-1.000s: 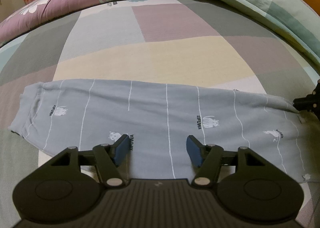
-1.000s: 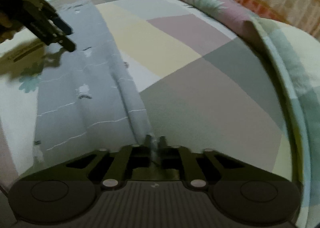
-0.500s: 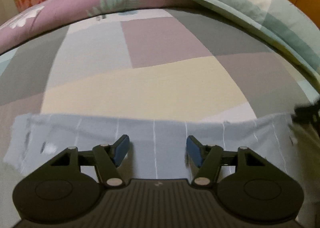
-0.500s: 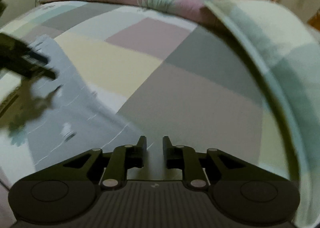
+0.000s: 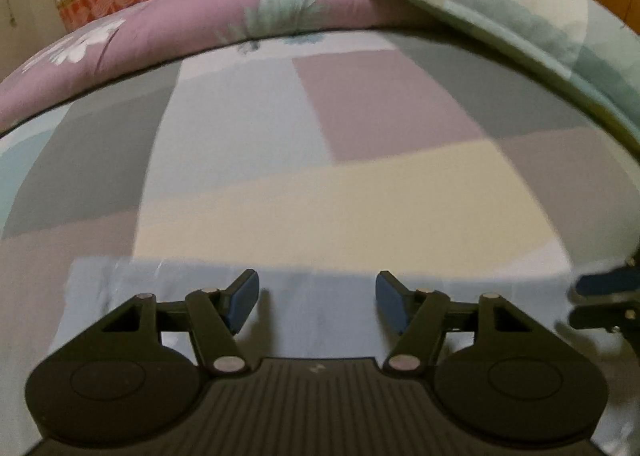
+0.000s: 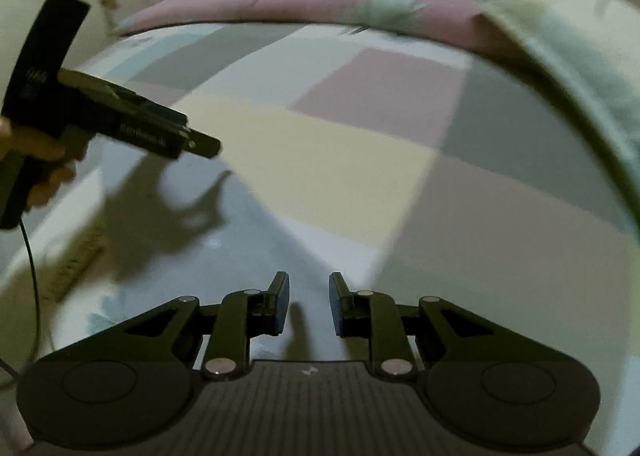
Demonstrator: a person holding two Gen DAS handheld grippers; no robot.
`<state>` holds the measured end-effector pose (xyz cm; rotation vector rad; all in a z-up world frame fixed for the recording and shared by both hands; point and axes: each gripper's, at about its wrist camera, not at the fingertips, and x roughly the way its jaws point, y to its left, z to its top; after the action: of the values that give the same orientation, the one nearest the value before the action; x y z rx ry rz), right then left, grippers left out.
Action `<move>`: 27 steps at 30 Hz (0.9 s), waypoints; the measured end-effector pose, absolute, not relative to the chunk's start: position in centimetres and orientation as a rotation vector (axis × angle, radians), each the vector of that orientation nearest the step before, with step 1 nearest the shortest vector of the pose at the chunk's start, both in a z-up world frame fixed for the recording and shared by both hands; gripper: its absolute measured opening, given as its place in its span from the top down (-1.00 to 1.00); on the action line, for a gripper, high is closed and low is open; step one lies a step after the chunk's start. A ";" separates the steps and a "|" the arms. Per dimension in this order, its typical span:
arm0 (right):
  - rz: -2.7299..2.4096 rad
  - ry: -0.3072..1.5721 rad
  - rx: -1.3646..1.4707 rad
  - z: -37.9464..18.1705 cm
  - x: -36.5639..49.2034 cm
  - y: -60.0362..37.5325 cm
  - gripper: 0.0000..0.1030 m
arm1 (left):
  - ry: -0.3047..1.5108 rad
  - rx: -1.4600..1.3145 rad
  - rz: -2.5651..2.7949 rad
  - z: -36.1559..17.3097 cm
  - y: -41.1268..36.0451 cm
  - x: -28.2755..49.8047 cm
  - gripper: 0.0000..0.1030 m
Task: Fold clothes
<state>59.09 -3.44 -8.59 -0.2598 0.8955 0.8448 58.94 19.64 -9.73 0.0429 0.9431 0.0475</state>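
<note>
Soft grey garment (image 5: pixel 320 316) on patchwork bedsheet (image 5: pixel 340 196)

The patchwork bed (image 5: pixel 320 184) lies bare and flat from 10 to 2 o'clock, giving open passage ahead of both grippers. At 12 o'clock a purple bolster (image 5: pixel 224 24) rises as a low wall along the far edge. From 1 to 3 o'clock a checked pillow (image 5: pixel 520 12) banks up and closes that side. The left gripper (image 6: pixel 200 144) hangs at 10 o'clock in the right wrist view, above the grey garment (image 6: pixel 240 240), narrowing the room there.
</note>
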 end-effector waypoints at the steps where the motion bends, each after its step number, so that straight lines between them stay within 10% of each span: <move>1: 0.847 0.908 -0.272 -9.2 59.0 -2.7 0.23 | 0.966 0.046 0.070 -10.4 20.1 58.6 -0.28; 6: 0.844 0.887 -0.258 -10.8 59.5 -0.9 -0.15 | 0.948 0.105 0.111 -11.6 21.3 59.3 -0.60; 23: 0.093 1.089 -0.053 -9.2 55.7 -22.0 -0.35 | 0.972 0.114 -0.043 -9.9 10.8 54.5 -0.51; 27: -0.007 1.011 -0.027 -10.5 56.4 -23.6 -0.67 | 0.984 0.125 -0.016 -11.2 9.3 54.7 -0.60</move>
<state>56.41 -23.62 -10.54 -0.0271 1.0110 -0.0067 54.70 9.26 -11.21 0.1253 0.9841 -0.0156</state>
